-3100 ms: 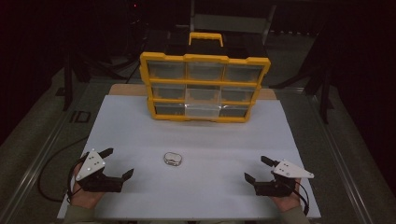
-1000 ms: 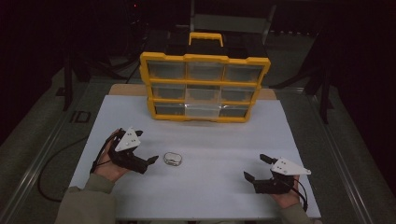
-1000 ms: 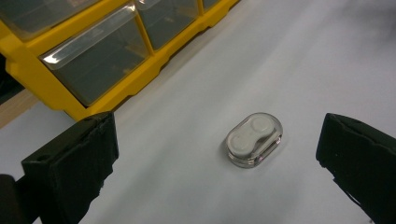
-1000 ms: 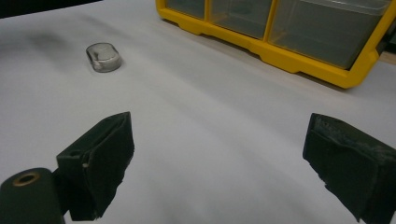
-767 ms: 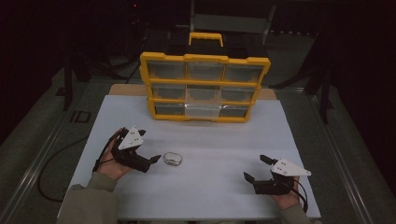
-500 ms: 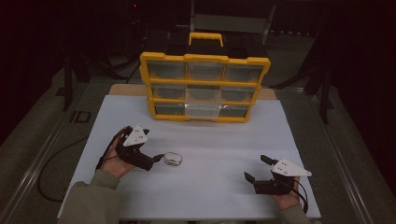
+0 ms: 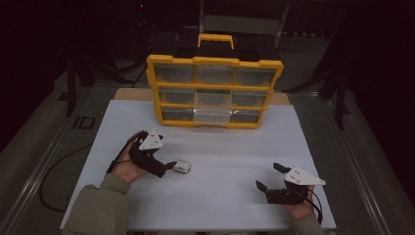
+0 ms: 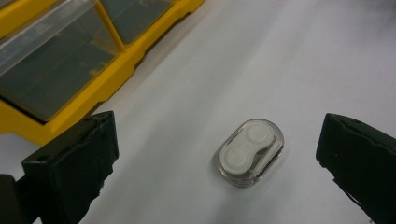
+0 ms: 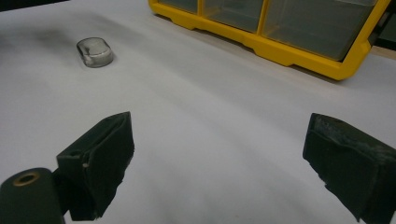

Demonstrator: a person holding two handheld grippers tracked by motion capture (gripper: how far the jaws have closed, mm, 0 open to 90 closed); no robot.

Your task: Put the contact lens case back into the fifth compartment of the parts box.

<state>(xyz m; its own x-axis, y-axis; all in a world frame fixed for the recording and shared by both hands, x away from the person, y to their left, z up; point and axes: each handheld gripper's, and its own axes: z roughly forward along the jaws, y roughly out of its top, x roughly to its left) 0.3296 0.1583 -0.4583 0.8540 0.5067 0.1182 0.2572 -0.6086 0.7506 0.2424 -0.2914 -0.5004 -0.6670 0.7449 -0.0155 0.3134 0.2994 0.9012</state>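
A small clear oval case (image 7: pixel 182 167) with two white round lids lies flat on the white table top (image 7: pixel 220 205). My left gripper (image 7: pixel 169 165) is at its left side, pointing right, open. In the left gripper view the case (image 8: pixel 251 151) lies between the two spread jaws of that gripper (image 8: pixel 217 140), nearer the right one, and neither jaw touches it. My right gripper (image 7: pixel 268 176) rests open near the front right of the table, holding nothing. In its own view this gripper (image 9: pixel 218 135) faces bare table, with the case (image 9: pixel 95 52) far off at the upper left.
A yellow organizer (image 7: pixel 215 90) with clear drawers and a black-and-yellow handle stands upright at the back middle of the table. Its lower drawers (image 8: pixel 56 70) show at the upper left of the left gripper view, and its bottom edge (image 9: pixel 280 49) runs across the right gripper view. Dark floor surrounds the table.
My left gripper has moved from the front left of the table rightward to the case, and its open jaws now stand either side of it. The right gripper has stayed put.
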